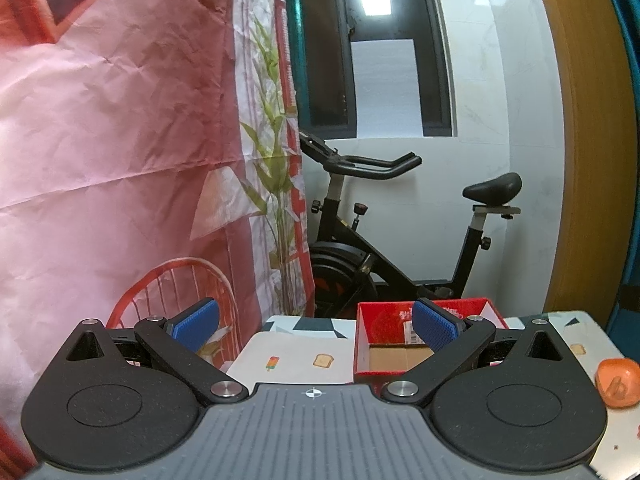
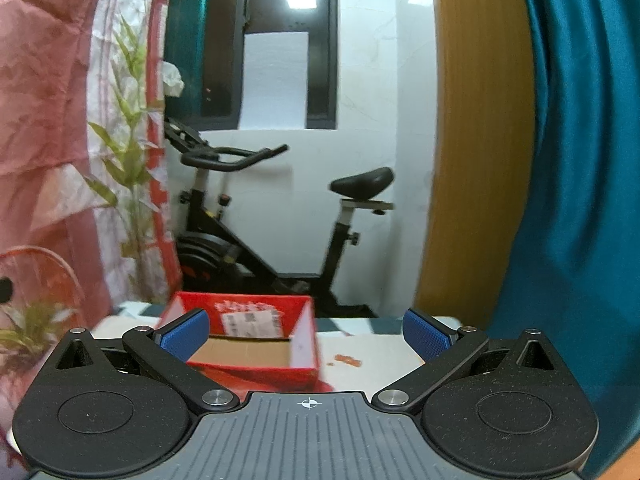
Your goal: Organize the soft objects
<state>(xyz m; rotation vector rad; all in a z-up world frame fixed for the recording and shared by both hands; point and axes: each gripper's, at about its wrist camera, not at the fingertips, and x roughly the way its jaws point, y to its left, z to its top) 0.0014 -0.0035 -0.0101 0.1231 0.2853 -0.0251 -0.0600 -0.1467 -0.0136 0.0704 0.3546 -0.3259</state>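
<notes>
Between the wide-open jaws of the left gripper point(image 1: 315, 325) there is only table point(image 1: 296, 354); the red box point(image 1: 400, 344) sits behind its right finger. An orange soft thing point(image 1: 617, 381) lies far off to the right. Wide open and empty too, the right gripper point(image 2: 307, 333) has the red box point(image 2: 252, 340) behind its left finger.

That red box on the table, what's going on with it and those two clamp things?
A person holds a two-finger gripper in each hand over a table. Both the left gripper and the right gripper are open and hold nothing. The red box sits open-topped, showing only its cardboard bottom. An orange soft object lies on the table, to the box's right, not yet picked up.
</notes>
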